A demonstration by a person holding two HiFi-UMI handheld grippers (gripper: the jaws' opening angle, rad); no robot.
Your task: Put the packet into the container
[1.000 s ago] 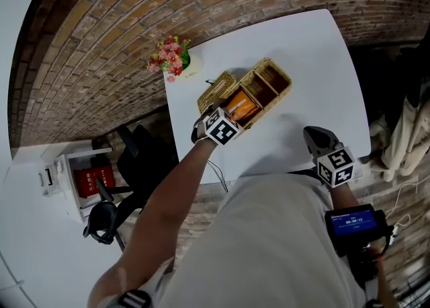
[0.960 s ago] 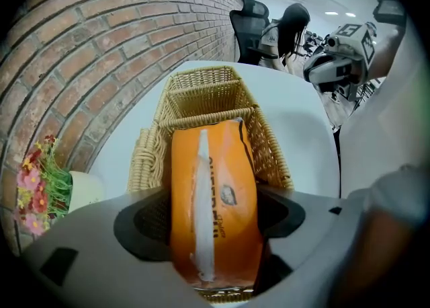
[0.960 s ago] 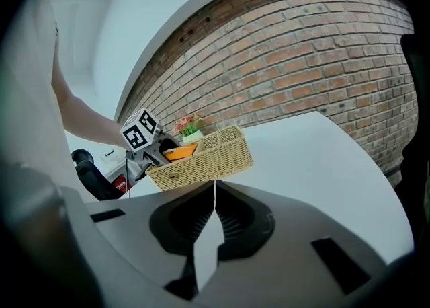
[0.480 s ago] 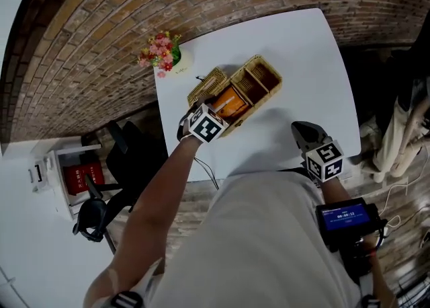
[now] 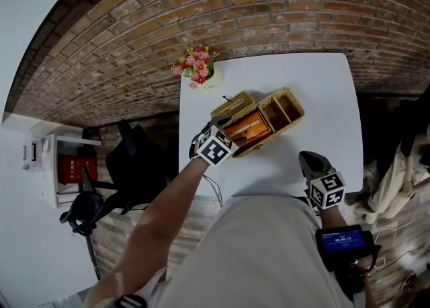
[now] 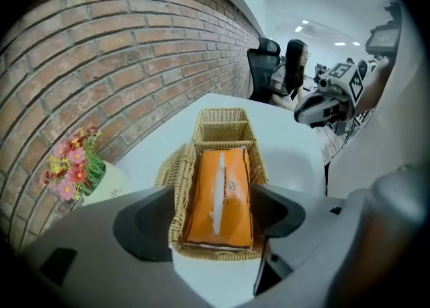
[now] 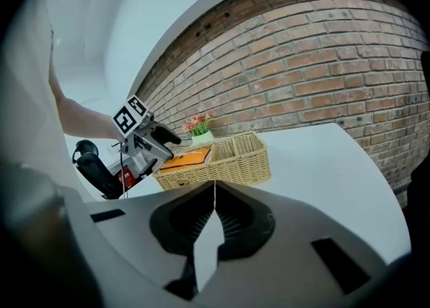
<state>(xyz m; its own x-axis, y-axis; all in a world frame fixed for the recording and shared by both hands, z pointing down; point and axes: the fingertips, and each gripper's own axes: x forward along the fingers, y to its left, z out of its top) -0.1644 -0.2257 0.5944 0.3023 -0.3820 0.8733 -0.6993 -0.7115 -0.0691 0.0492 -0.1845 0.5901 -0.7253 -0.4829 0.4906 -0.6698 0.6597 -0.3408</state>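
L tongs point(image 6: 215, 199) spread wide over packet point(image 6: 220, 162); R tongs point(image 7: 214, 192) closed, seemingly empty.

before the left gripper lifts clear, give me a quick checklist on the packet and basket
1. Orange packet lies flat in the large compartment of the wicker basket: ok
2. Left gripper jaws stand apart, pads off the packet: ok
3. Right gripper is shut on nothing and well apart from the basket: ok
4. Basket stands upright on the table: ok
5. Flower pot is apart from the basket and the left gripper: ok
6. Packet sits fully below the basket rim: cannot tell
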